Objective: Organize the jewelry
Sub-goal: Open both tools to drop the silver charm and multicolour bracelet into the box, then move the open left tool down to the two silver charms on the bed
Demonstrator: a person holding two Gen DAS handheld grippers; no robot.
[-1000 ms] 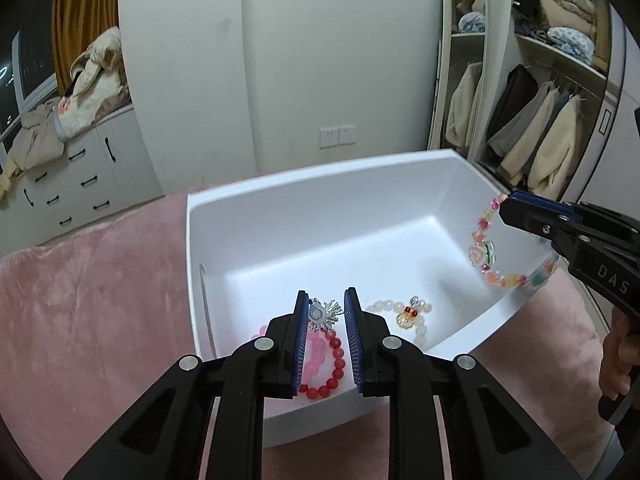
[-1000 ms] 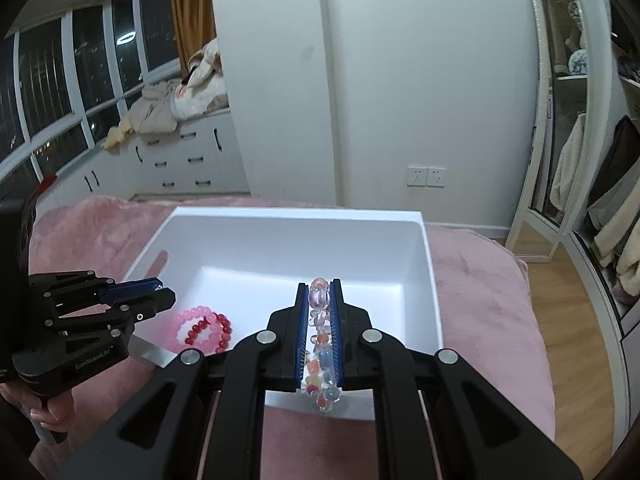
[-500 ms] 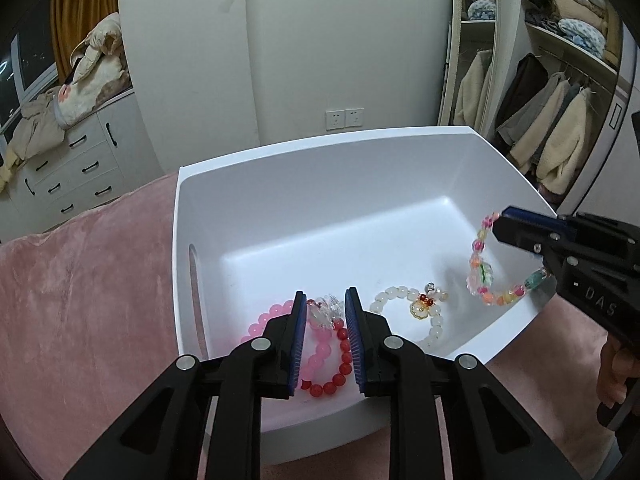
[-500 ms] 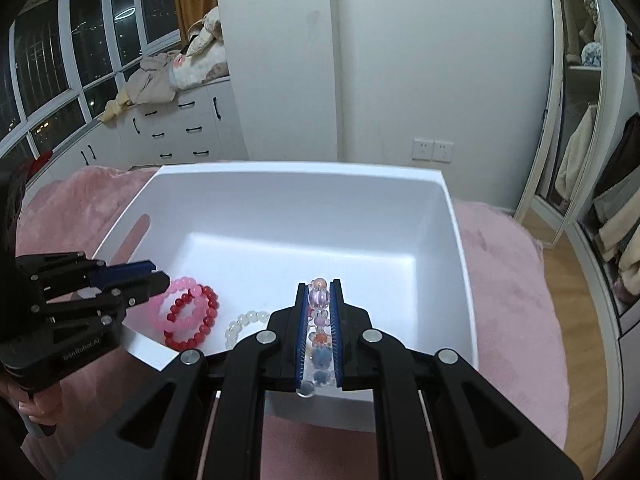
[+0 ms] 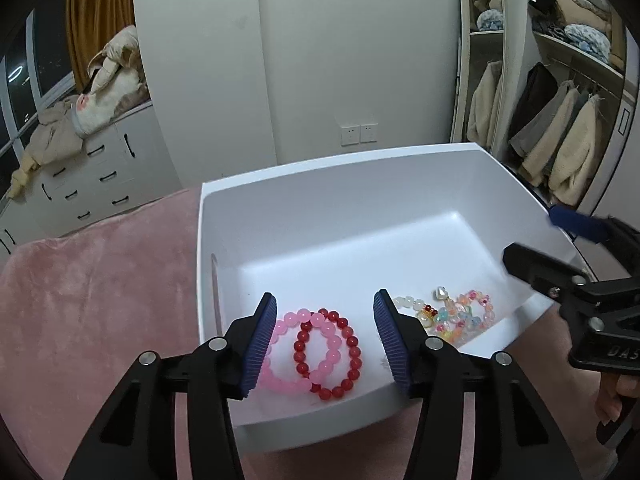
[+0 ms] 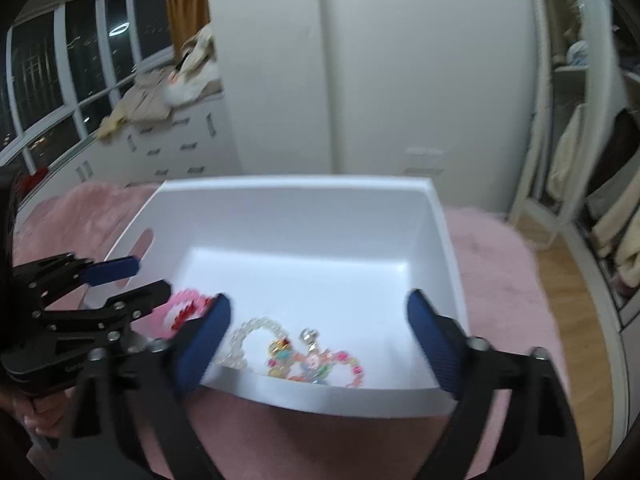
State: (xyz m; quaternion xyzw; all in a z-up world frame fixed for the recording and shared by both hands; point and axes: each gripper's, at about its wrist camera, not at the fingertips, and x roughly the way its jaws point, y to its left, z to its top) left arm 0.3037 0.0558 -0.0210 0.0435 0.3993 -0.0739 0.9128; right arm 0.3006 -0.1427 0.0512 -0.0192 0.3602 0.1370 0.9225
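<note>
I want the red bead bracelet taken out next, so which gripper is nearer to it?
Left. The left gripper hangs right above the red bead bracelet, open jaws framing it. The right gripper is over the multicoloured bracelet, off to the side.

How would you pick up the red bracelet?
Come from above and pinch one side of the red bracelet. It lies flat in the bin, partly over the pink bracelet, so take its right side, which looks clear of the pink beads.
</note>
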